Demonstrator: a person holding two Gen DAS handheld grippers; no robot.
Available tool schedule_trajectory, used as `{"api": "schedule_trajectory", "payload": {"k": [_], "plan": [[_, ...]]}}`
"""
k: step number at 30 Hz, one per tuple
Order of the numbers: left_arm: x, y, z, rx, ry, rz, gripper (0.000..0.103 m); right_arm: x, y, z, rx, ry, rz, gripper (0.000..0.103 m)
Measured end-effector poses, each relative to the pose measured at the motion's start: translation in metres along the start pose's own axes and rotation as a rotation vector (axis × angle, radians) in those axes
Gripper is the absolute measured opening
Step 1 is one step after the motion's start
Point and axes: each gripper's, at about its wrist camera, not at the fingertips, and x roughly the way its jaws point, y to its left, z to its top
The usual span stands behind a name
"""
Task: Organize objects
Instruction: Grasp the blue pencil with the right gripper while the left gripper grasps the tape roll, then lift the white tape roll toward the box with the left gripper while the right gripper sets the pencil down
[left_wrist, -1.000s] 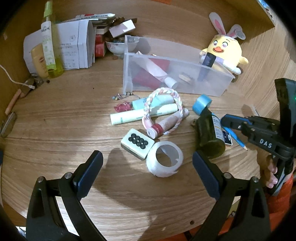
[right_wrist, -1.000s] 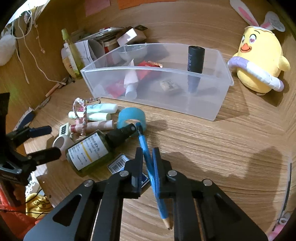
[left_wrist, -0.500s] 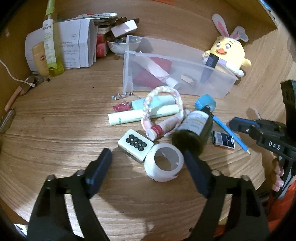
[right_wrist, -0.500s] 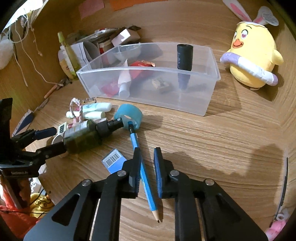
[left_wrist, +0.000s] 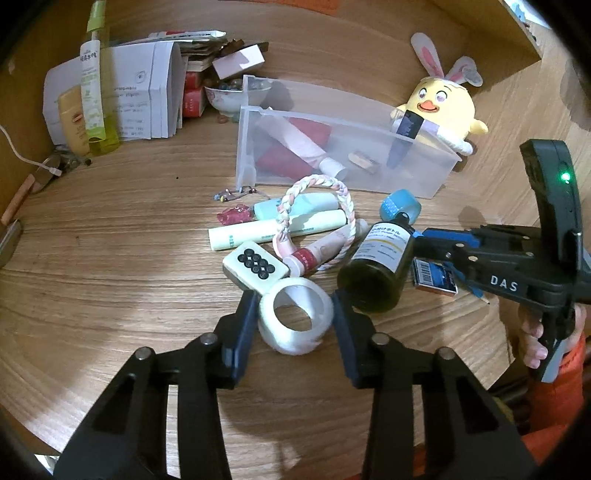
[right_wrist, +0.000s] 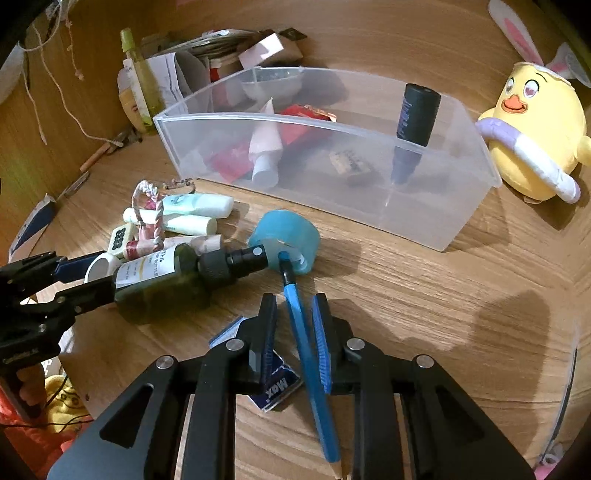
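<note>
A white tape roll (left_wrist: 295, 319) lies on the wooden table between the pads of my left gripper (left_wrist: 293, 321). Its jaws are closing and both pads touch the roll's sides. My left gripper (right_wrist: 86, 277) also shows at the left edge of the right wrist view. A blue pencil (right_wrist: 303, 332) lies on the table between the fingers of my right gripper (right_wrist: 293, 328). Those jaws are opening; the pencil rests along the right pad, with a gap on the left. The pencil's far end touches a blue tape roll (right_wrist: 288, 232). My right gripper (left_wrist: 439, 251) reaches in beside a dark green bottle (left_wrist: 380, 266).
A clear bin (left_wrist: 255, 147) with tubes and a dark marker stands behind the pile. A mahjong tile (left_wrist: 255, 264), a braided ring (left_wrist: 280, 206), tubes (left_wrist: 295, 225) and a small blue box (right_wrist: 277, 391) lie about. A yellow plush chick (right_wrist: 535, 129) sits at the right, boxes and bottles at the back left.
My left jaws have narrowed from wide apart onto the white roll. My right jaws, shut on the pencil before, have parted slightly. The green bottle shifted left, closer to the roll.
</note>
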Motion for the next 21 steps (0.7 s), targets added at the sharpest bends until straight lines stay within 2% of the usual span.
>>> {"api": "schedule_trajectory", "payload": {"k": [2,4,7,21], "plan": [[-0.002,0.001,0.000,0.000,-0.008,-0.005,0.040,0.000,0.000,0.001,-0.001,-0.001,-0.001,0.017],[-0.004,0.002,0.000,0.000,-0.016,-0.008,0.040,-0.001,0.000,0.000,0.000,-0.008,-0.001,0.010],[-0.010,0.002,0.001,0.003,-0.033,-0.017,0.040,-0.006,0.001,-0.003,-0.001,-0.030,-0.006,0.009],[-0.038,0.000,0.016,-0.018,-0.124,-0.021,0.040,-0.051,-0.017,-0.001,0.049,-0.156,-0.019,0.009]]}}
